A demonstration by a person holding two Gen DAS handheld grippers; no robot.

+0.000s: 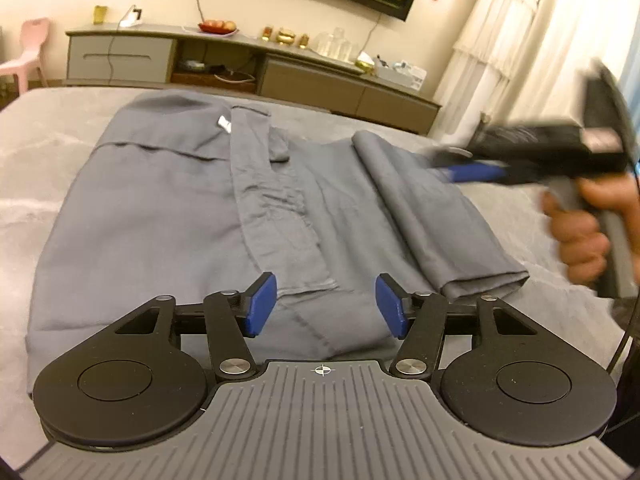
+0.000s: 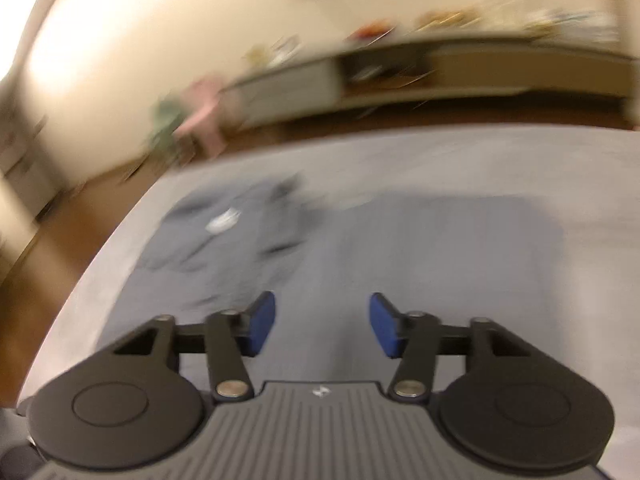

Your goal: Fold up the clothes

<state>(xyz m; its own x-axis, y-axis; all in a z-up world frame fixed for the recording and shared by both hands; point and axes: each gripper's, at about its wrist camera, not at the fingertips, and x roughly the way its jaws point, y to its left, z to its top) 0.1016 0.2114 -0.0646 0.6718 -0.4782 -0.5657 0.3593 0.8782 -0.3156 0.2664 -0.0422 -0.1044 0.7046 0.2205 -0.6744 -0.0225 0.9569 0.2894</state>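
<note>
Materials and finishes, folding surface and tools

Grey garment (image 1: pixel 168 208): thin matt woven cloth, lightly creased, with a white fabric label. Bed cover (image 1: pixel 36 168): pale grey, soft, faintly napped. Left gripper (image 1: pixel 326 306): matt black plastic arms, bright metal rivets, blue rubbery pads (image 1: pixel 262 304), ribbed grey plastic body. TV cabinet (image 1: pixel 280 76): smooth, matt grey-brown fronts.

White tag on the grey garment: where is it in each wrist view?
Left wrist: white tag sits upper centre-left, near the far end of the grey garment.
Right wrist: white tag shows as a blurred streak left of centre on the garment.
Shared landmark: the pink chair, far left and upper left.
</note>
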